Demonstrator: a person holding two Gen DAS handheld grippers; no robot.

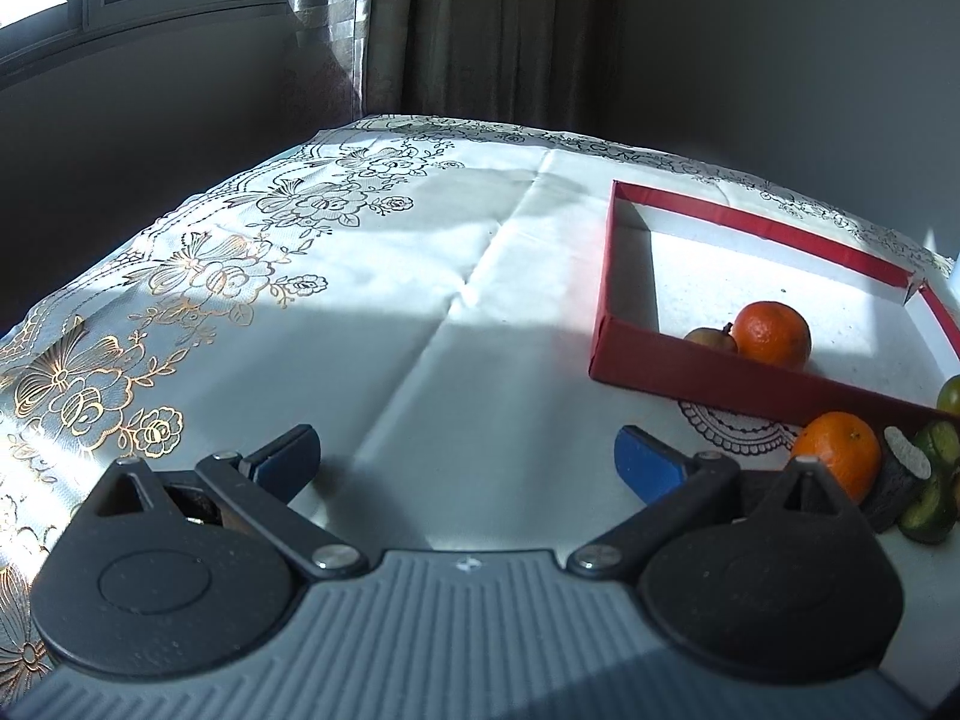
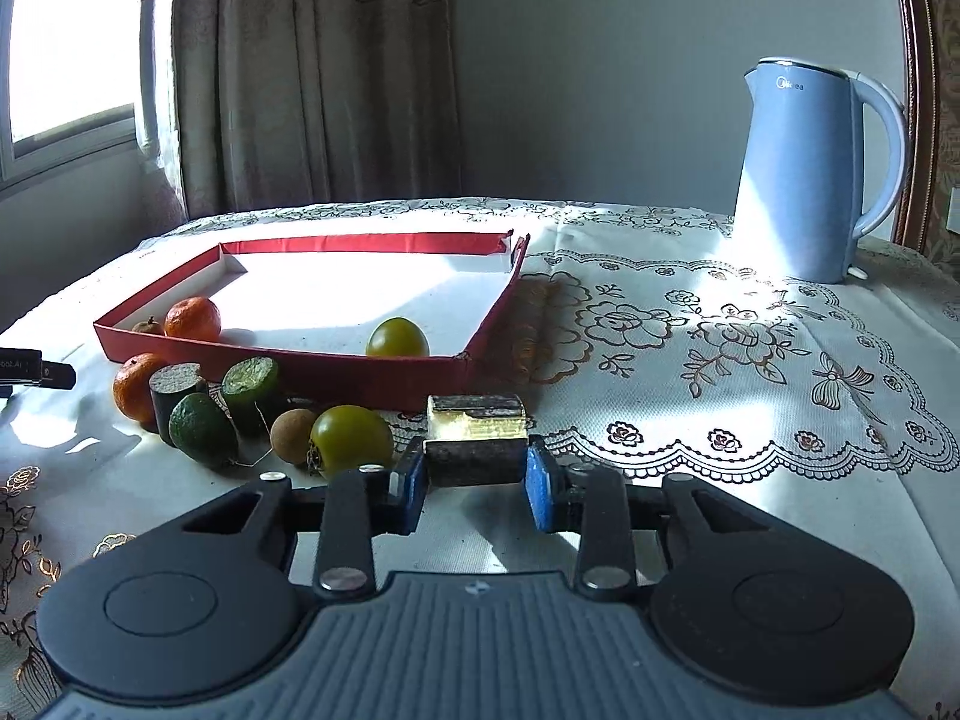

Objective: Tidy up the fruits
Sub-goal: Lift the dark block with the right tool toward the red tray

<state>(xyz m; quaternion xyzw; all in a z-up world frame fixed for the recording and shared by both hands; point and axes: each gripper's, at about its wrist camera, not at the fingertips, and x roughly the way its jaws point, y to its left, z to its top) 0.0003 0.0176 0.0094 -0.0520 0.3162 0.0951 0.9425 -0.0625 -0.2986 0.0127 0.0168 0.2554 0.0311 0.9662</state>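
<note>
A shallow red tray (image 2: pixel 288 363) sits on the tablecloth and holds an orange (image 2: pixel 192 318), a small brown fruit (image 2: pixel 147 326) and a green-yellow fruit (image 2: pixel 397 338). In front of it lie an orange (image 2: pixel 133 387), dark cut pieces (image 2: pixel 174 390), green fruit pieces (image 2: pixel 201 429), a small brown round fruit (image 2: pixel 292 435) and a green-yellow fruit (image 2: pixel 351 441). My right gripper (image 2: pixel 477 480) is shut on a dark block-shaped piece (image 2: pixel 477 450) with a yellowish top. My left gripper (image 1: pixel 468 462) is open and empty, left of the tray (image 1: pixel 606 324) and the loose orange (image 1: pixel 837 450).
A light blue electric kettle (image 2: pixel 804 174) stands at the back right of the table. Curtains, a window and walls lie behind the table. The white floral tablecloth (image 1: pixel 372 276) stretches left of the tray.
</note>
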